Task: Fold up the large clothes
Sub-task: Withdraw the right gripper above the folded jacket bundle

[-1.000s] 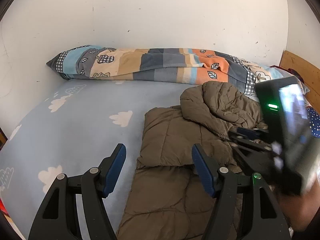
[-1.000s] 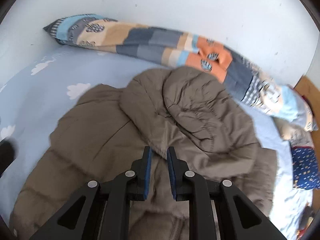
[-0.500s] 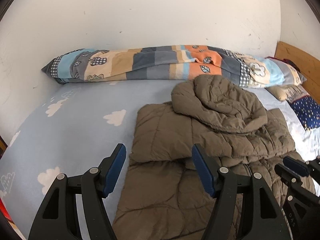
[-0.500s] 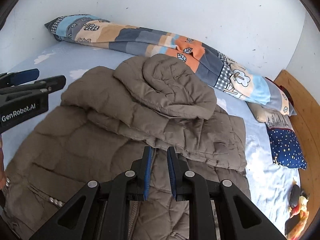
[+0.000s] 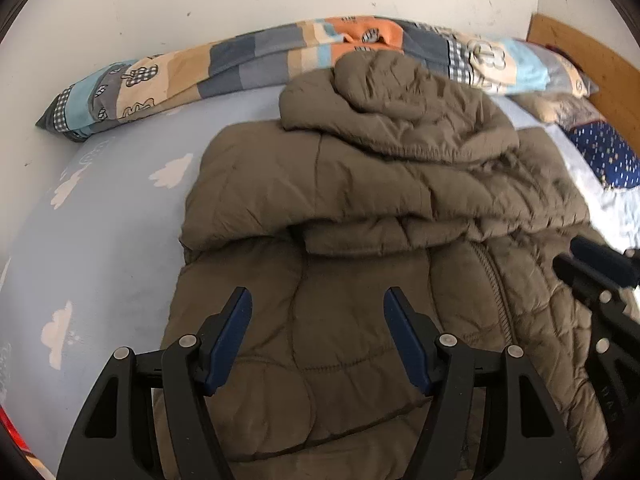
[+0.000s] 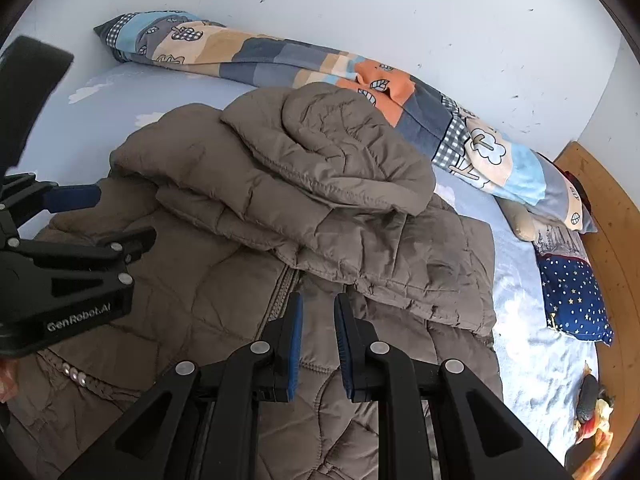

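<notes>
On cloud-print blue bedsheet (image 5: 112, 216): olive-brown quilted puffer coat (image 5: 360, 200), hood and sleeves already folded in. Left gripper (image 5: 316, 312) spread wide over hem, right gripper (image 6: 318, 316) nearly closed, empty. Next, probably: hem pinched, lifted toward hood.

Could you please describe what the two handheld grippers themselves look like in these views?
Both are matte black plastic. The left gripper and right gripper each carry two angular fingers with dark blue pads on the inner faces and round silver pivot screws. White "GenRobot.AI" lettering marks the left unit's side. No cables or sleeves show.
</notes>
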Available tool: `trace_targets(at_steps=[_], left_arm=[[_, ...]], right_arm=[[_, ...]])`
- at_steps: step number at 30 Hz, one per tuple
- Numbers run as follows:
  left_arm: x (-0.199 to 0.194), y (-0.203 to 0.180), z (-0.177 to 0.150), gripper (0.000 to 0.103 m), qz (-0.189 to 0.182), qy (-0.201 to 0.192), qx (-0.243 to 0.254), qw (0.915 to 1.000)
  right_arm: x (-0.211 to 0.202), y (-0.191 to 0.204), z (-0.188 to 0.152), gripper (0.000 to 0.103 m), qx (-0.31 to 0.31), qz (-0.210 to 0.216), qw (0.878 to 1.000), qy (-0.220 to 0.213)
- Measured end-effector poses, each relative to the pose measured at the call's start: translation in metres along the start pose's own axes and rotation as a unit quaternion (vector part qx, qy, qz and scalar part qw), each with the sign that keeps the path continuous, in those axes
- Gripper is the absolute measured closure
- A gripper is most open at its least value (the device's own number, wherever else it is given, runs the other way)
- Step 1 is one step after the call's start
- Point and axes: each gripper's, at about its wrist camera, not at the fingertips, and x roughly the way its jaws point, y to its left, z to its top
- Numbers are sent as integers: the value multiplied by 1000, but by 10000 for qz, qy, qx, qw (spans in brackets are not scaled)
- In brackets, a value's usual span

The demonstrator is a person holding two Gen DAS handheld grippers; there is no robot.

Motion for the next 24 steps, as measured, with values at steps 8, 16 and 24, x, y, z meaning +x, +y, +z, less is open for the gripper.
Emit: trace_targets(at_steps=[8, 16, 24], left_arm=[[14, -5, -5, 36, 40, 240, 102, 9997], [16, -8, -10, 36, 62, 278, 230, 9993], [15, -9, -9, 36, 106, 232, 307, 9992]], right_arm=[[3, 3, -3, 86, -115, -17, 9999, 32], [5, 4, -4, 86, -157, -47, 9999, 39], [0, 7, -3, 86, -226, -102, 9997, -38]])
